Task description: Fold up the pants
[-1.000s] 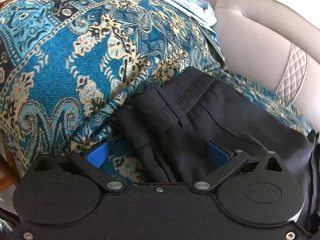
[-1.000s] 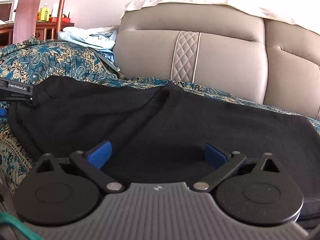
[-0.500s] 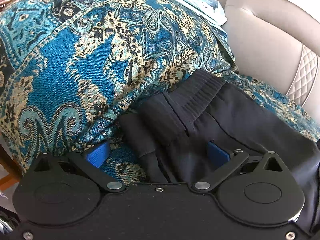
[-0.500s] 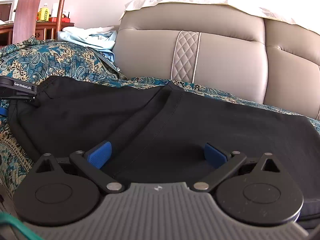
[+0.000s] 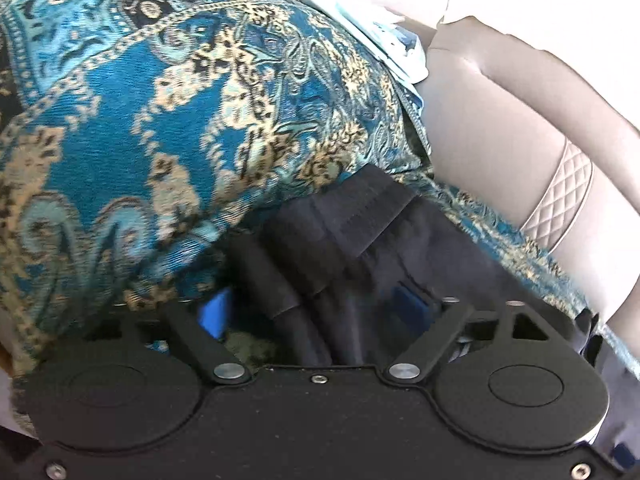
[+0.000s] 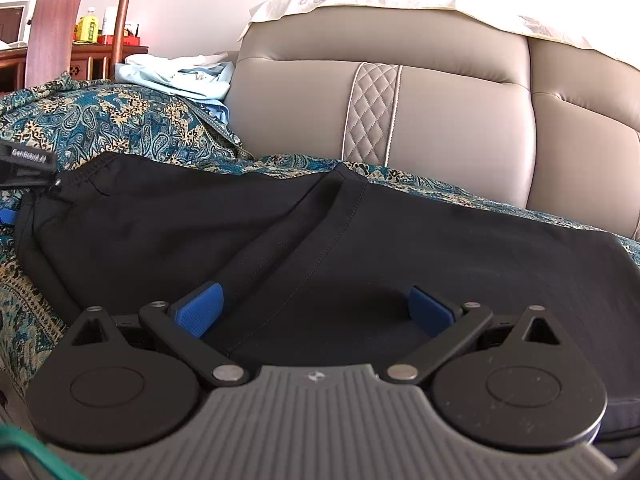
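Between the left gripper point(image 5: 316, 314)'s spread blue pads, bunched waistband folds of the pants point(image 6: 360, 248) are sitting, not pinched. Right gripper point(image 6: 316, 310) is hovering with its pads apart too, over the mid-section seam, holding nothing. One pair of black pants is lying flat on the patterned throw point(image 6: 112, 128) over the sofa point(image 6: 440, 112), long axis running crosswise to the right gripper, waist off to its left, legs to its right. Left gripper is nearer the waist, so it's probably taking that end. Count: one pants, two grippers, one pale garment pile point(image 6: 180, 76) behind.
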A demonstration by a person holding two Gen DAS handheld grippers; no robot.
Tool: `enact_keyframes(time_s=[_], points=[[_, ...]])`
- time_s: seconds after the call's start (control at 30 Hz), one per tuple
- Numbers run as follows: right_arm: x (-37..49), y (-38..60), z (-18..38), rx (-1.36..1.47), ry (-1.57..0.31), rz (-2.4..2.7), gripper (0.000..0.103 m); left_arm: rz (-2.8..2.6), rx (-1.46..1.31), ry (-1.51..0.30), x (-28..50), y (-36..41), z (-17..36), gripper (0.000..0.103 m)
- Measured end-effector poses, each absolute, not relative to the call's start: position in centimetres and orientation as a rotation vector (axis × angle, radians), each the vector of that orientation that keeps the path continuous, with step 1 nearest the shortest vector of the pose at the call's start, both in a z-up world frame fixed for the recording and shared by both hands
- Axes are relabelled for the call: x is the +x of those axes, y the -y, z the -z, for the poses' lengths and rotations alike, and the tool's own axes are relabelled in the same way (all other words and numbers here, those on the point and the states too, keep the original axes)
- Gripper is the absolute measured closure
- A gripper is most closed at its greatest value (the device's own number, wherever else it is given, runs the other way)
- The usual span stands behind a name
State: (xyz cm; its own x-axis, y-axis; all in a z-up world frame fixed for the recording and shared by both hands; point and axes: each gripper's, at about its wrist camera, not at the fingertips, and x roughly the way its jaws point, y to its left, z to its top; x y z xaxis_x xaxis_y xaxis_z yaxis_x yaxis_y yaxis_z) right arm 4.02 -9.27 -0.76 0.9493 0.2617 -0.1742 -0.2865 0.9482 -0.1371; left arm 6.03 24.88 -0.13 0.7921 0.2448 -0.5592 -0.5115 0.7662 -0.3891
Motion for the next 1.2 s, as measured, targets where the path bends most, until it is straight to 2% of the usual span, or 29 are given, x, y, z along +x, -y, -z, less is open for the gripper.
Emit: enact_keyframes(time_s=[0.03,0.1,0.13,0.17,0.37,0.47,0.7,0.93,1.07,1.2], points=[[4.0,9.3,0.8,-0.162,-0.155,-0.280,0.000,-0.431,-0.561,-0.508,6.4,-24.9,0.1,0.016],[4.0,9.3,0.8,-0.162,-0.155,-0.280,0.000,-0.446,-0.566,-0.501,7.1,-24.9,0.2,0.026],[4.0,9.3,0.8,-0.162,-0.155,-0.280,0.000,-0.465,-0.574,-0.498,7.3,-25.0,0.2,0.045],[4.0,9.3,0.8,-0.162,-0.155,-0.280,0.000,-0.481,-0.585,-0.495,7.3,-25.1,0.2,0.057],[4.0,9.3,0.7,-0.163,-0.158,-0.281,0.000,-0.467,-0.633,-0.444,6.0,-25.6,-0.6,0.080],[4.2,9.7,0.2,-0.151,-0.175,-0.317,0.000,-0.459,-0.551,-0.418,5.8,-24.1,-2.5,0.085],[4.5,14.2,-2.7,0.064,-0.169,-0.350,0.000,-0.293,-0.457,-0.309,5.6,-19.5,-8.5,0.086],[4.8,23.3,-5.3,0.362,-0.166,-0.218,0.000,-0.017,-0.350,-0.241,7.2,-10.2,-13.5,0.086],[4.3,30.0,-4.7,0.595,-0.179,-0.187,0.000,0.188,-0.293,-0.267,8.3,-2.1,-14.0,0.085],[2.4,35.4,-3.1,0.772,-0.150,-0.185,0.000,0.356,-0.214,-0.365,9.5,6.3,-11.4,0.083]])
